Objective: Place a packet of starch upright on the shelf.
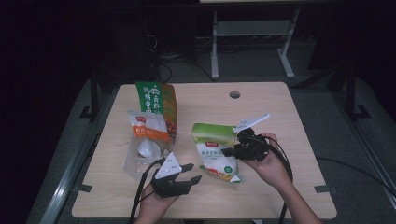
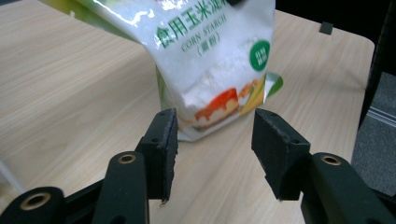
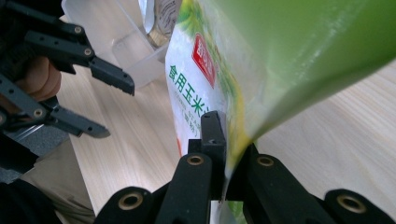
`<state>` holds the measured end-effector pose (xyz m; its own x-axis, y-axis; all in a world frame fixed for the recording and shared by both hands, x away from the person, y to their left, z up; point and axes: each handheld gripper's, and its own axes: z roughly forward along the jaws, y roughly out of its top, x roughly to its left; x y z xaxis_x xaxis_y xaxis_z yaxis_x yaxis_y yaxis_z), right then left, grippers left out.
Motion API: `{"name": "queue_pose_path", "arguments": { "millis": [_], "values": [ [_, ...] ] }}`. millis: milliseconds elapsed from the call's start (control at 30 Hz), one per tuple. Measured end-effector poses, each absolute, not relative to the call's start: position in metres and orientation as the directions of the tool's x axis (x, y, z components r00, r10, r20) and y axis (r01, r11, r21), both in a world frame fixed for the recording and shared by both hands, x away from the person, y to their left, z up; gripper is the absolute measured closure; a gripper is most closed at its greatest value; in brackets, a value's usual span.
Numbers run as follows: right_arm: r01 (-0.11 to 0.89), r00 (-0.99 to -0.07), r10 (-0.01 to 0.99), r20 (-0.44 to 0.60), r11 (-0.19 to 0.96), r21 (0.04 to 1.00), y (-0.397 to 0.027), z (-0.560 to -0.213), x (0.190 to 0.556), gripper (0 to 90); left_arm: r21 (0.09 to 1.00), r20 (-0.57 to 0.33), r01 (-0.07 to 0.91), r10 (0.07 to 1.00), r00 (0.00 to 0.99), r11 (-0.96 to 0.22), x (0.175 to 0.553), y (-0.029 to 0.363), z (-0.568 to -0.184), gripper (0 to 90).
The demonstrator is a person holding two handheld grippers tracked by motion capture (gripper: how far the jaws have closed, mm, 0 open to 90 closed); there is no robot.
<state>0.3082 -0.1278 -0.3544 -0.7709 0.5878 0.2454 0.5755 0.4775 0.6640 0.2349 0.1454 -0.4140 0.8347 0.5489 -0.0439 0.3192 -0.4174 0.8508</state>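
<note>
We see the right tool clamped on the corn starch bag, standing mid-tabletop; the left tool, jaws apart, sits just beside the bag's lower edge

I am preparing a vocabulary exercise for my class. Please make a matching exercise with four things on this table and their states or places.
Column 1
1. left tool
2. right tool
3. corn starch bag
4. orange-label bag

Column 2
a. pinched at its edge, bottom on the table
b. open, holding nothing
c. lying in a clear container
d. shut on a bag

Pairs: 1-b, 2-d, 3-a, 4-c
</note>
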Motion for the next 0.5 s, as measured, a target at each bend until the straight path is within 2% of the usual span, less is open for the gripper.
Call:
{"name": "queue_pose_path", "arguments": {
  "millis": [500],
  "values": [
    [0.565, -0.784, 0.572, 0.242, 0.495, 0.66, -0.116, -0.336, 0.316, 89.9, 0.845, -0.055, 0.308, 0.502, 0.863, -0.438, 0.216, 0.148, -0.419, 42.8]
  ]
}}
